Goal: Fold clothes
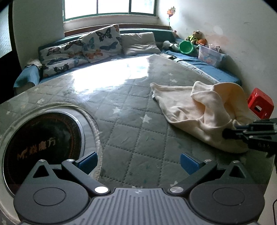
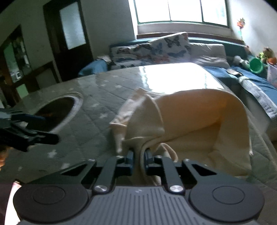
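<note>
Right gripper (image 2: 139, 155) clamped on a cream garment (image 1: 204, 112) on a quilted table (image 1: 121, 121); left gripper (image 1: 138, 161) is free.

The fingers (image 2: 130, 155) of the right gripper are pressed together on a bunched edge of the garment, which passes between them. From this grip the cloth rises in a loose hump and then spreads flat over the right part of the table. The left gripper has its blue fingers (image 1: 89, 161) wide apart, with nothing between them, above the bare grey cover with white stars, well apart from the garment. Beside it, on the left, a round dark opening (image 1: 43, 143) is set in the table. Behind the table there are butterfly pillows (image 1: 97, 43) under a bright window (image 1: 110, 8), and a red stool (image 1: 259, 103) stands at the right.
</note>
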Demonstrator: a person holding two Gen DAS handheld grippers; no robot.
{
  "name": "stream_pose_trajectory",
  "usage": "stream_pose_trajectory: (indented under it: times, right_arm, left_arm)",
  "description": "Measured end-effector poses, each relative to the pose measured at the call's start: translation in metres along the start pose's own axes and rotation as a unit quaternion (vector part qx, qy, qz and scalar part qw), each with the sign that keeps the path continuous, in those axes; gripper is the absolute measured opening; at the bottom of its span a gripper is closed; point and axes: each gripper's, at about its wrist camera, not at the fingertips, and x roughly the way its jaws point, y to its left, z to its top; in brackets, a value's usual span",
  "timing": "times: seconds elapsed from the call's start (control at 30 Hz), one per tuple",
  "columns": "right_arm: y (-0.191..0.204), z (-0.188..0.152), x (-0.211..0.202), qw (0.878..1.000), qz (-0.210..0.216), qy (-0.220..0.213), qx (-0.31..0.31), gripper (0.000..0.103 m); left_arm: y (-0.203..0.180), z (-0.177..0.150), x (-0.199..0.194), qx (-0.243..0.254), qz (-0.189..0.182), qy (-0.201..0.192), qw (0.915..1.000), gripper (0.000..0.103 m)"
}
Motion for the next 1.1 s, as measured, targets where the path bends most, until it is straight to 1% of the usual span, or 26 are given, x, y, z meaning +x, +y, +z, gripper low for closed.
stream_pose_trajectory:
  times: [0.07, 0.13, 0.27, 0.33, 0.43, 0.5, 0.6, 0.7, 0.77, 0.8, 0.83, 0.87, 1.0, 1.07, 1.1]
  right_arm:
    - [0.008, -0.001, -0.003, 1.000, 0.014, -0.003, -0.008, 0.009]
    - [0.020, 0.000, -0.005, 0.999, 0.040, -0.004, -0.019, 0.009]
    - [0.040, 0.000, -0.003, 0.996, 0.071, 0.004, -0.058, 0.010]
    - [0.046, 0.000, -0.006, 0.995, 0.076, 0.000, -0.069, 0.018]
    - [0.050, -0.001, -0.016, 0.994, 0.074, -0.008, -0.083, 0.022]
    - [0.043, 0.000, -0.028, 0.994, 0.065, -0.014, -0.083, 0.023]
    - [0.027, 0.005, -0.041, 0.997, 0.030, -0.030, -0.072, 0.024]
    - [0.006, 0.013, -0.048, 0.997, -0.024, -0.045, -0.054, 0.025]
    - [-0.008, 0.019, -0.045, 0.995, -0.066, -0.050, -0.052, 0.032]
    - [-0.015, 0.021, -0.044, 0.994, -0.087, -0.053, -0.051, 0.041]
    - [-0.022, 0.024, -0.043, 0.991, -0.108, -0.055, -0.049, 0.045]
    - [-0.029, 0.026, -0.042, 0.989, -0.128, -0.058, -0.048, 0.045]
    - [-0.054, 0.031, -0.023, 0.988, -0.149, -0.035, -0.010, 0.045]
    - [-0.060, 0.029, -0.013, 0.988, -0.150, -0.024, -0.001, 0.044]
    - [-0.062, 0.029, -0.008, 0.989, -0.149, -0.017, 0.004, 0.042]
  left_arm:
    - [-0.003, 0.002, -0.001, 0.002, -0.004, -0.001, 1.0000, 0.103]
    - [-0.008, 0.004, -0.002, 0.004, -0.009, -0.003, 1.0000, 0.103]
    - [-0.016, 0.010, -0.005, 0.010, -0.019, -0.010, 0.9997, 0.103]
    - [-0.019, 0.012, -0.005, 0.011, -0.022, -0.011, 0.9996, 0.103]
    - [-0.023, 0.015, -0.004, 0.014, -0.026, -0.010, 0.9995, 0.103]
    - [-0.026, 0.017, -0.003, 0.016, -0.030, -0.010, 0.9994, 0.103]
    - [-0.029, 0.020, -0.002, 0.015, -0.038, -0.009, 0.9991, 0.103]
    - [-0.035, 0.025, 0.000, 0.018, -0.046, -0.009, 0.9987, 0.103]
    - [-0.040, 0.028, 0.002, 0.020, -0.050, -0.008, 0.9985, 0.103]
    - [-0.042, 0.030, 0.004, 0.020, -0.051, -0.006, 0.9985, 0.103]
    - [-0.044, 0.031, 0.006, 0.021, -0.052, -0.004, 0.9984, 0.103]
    - [-0.047, 0.033, 0.008, 0.022, -0.053, -0.003, 0.9983, 0.103]
    - [-0.052, 0.043, 0.017, 0.015, -0.065, 0.001, 0.9978, 0.103]
    - [-0.054, 0.047, 0.024, 0.010, -0.067, 0.005, 0.9977, 0.103]
    - [-0.055, 0.048, 0.028, 0.010, -0.066, 0.009, 0.9978, 0.103]
